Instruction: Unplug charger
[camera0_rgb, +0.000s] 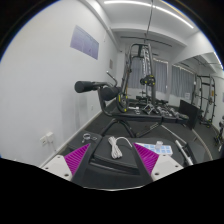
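A white charger cable (116, 148) lies bundled on a dark flat surface (100, 172). It sits between my fingers and just ahead of them, with a loose strand running off to the right. My gripper (116, 160) is open wide, with the magenta pads (78, 157) far apart on either side of the cable and not touching it. I cannot make out a plug or a charger body. A small white wall plate (45, 138) shows low on the left wall.
Beyond the fingers is a gym room. A black padded roller (95, 88) juts out on an arm, and a metal weight rack (140, 75) stands farther back. A white wall with a poster (85, 40) is to the left, and dark equipment (188, 108) to the right.
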